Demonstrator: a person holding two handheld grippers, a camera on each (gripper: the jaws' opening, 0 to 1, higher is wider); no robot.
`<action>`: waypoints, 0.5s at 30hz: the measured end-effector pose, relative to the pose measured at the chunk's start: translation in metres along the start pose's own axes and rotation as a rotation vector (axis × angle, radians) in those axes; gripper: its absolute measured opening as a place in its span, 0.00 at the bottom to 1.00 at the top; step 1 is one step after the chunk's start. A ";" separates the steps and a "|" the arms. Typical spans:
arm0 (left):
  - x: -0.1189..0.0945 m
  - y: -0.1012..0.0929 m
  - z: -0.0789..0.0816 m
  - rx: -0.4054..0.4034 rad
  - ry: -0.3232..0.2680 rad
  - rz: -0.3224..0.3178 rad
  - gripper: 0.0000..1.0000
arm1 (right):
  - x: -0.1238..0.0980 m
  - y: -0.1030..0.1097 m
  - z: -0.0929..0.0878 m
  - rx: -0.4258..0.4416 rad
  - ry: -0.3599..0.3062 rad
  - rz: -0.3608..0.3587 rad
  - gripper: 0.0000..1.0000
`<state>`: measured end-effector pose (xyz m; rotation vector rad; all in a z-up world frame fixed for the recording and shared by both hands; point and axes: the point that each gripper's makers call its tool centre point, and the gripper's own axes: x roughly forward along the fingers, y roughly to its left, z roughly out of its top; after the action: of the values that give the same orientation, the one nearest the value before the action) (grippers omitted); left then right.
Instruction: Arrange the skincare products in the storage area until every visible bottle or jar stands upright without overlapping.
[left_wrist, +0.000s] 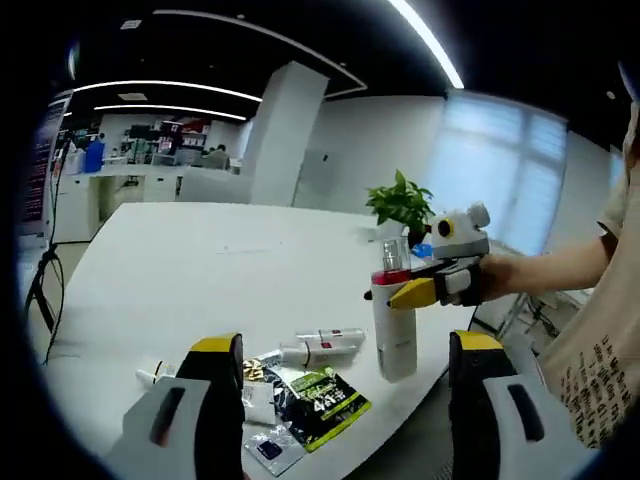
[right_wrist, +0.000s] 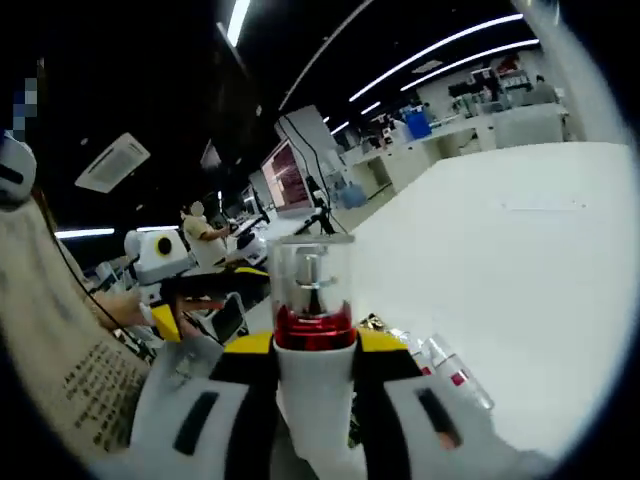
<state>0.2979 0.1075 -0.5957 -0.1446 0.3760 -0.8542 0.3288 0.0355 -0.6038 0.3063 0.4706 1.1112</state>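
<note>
1. A broad white worktop (left_wrist: 230, 260) is filling an open office hall under ceiling light strips; its near edge is carrying the clutter, and the far half is lying bare.

2. Nearest in the left gripper view, the left claw (left_wrist: 345, 385) is standing wide open and holding nothing, its yellow-tipped jaws rising either side of the clutter.

3. Just beyond those jaws, a dark green sachet (left_wrist: 322, 397), a small blue-printed packet (left_wrist: 272, 449) and a small white tube (left_wrist: 155, 375) are lying flat near the worktop's edge.

4. A little farther, two white red-banded bottles (left_wrist: 322, 346) are lying on their sides, long axes running roughly across the view. These are still needing to be stood up, and the empty left claw is the nearer one to them.

5. To their right, the right claw (right_wrist: 315, 345) is closing on the white pump bottle (left_wrist: 394, 315), gripping it just under its red collar and clear cap. The bottle is hanging upright, long axis vertical, its base at or just above the worktop; contact cannot be told.

6. Judgement: the coming move is turning on lowering that bottle straight down onto bare surface, clear of the lying bottles beside it.

7. Beyond, a potted green plant (left_wrist: 402, 202) is standing at the far edge.
</note>
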 end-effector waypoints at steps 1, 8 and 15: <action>0.005 -0.004 0.002 0.013 0.010 -0.022 0.82 | -0.002 0.003 0.005 0.003 -0.018 0.008 0.29; 0.041 -0.034 0.015 0.037 0.037 -0.193 0.79 | -0.014 0.023 0.034 -0.017 -0.070 0.098 0.29; 0.068 -0.056 0.019 0.036 0.073 -0.324 0.76 | -0.024 0.031 0.053 -0.056 -0.102 0.145 0.29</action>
<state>0.3065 0.0189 -0.5811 -0.1437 0.4117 -1.1874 0.3229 0.0264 -0.5388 0.3509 0.3297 1.2417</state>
